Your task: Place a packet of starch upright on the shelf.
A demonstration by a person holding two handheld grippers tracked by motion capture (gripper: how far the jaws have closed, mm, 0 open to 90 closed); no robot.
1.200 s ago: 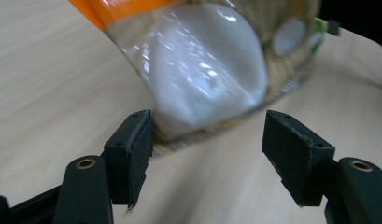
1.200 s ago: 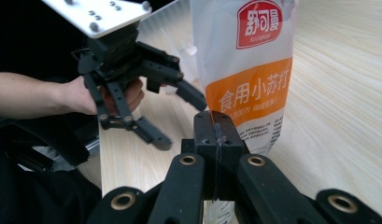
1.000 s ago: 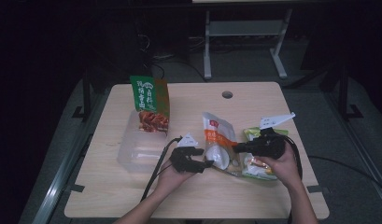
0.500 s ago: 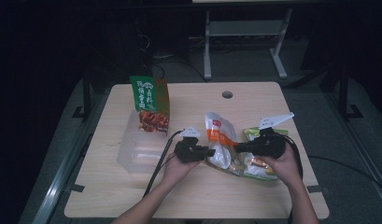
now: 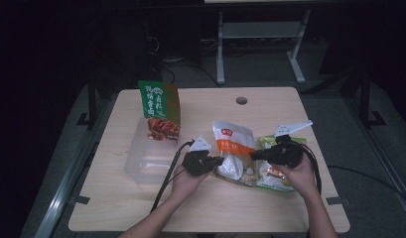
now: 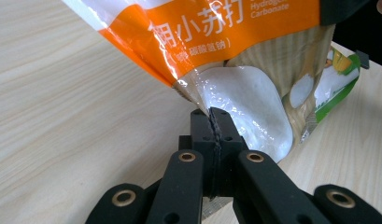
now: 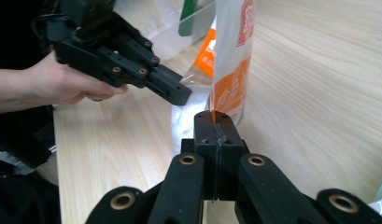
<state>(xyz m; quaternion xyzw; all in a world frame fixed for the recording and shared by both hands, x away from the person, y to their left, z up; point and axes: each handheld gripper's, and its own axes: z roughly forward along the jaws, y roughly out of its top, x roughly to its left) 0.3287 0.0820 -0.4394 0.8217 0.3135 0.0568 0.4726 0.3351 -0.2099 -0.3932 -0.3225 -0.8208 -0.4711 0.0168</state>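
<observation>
**Both seams pinched, pouch up off the bench**

Moved in from the left since a second ago: left hand-held gripper, then standing clear of the orange-and-white plastic pouch of white powder, now right up against its left edge. Jaws just been closing, and closed now on the pouch's side seam, the film crimped between the black pads in the left gripper view. Right hand-held gripper clamped as well, biting the opposite edge of the same pouch, a thin orange strip caught between its pads.

Pouch hanging between the two grips, upper end tilted away toward the far side of the bench, lower end over the green-edged snack packet lying flat beneath. Left hand wrapped round its tool, seen across the way in the right gripper view.

Looks like a pull-apart or a two-handed lift. To do it well: keep both bites on the seam, not on the bulging powder belly. Draw apart evenly and slowly, no jerk, or thin film may slip out or tear unevenly. Hold the open end high, so nothing spills. Mind the clear plastic tub and the green-and-orange upright snack bag off to the left, well apart for now.
</observation>
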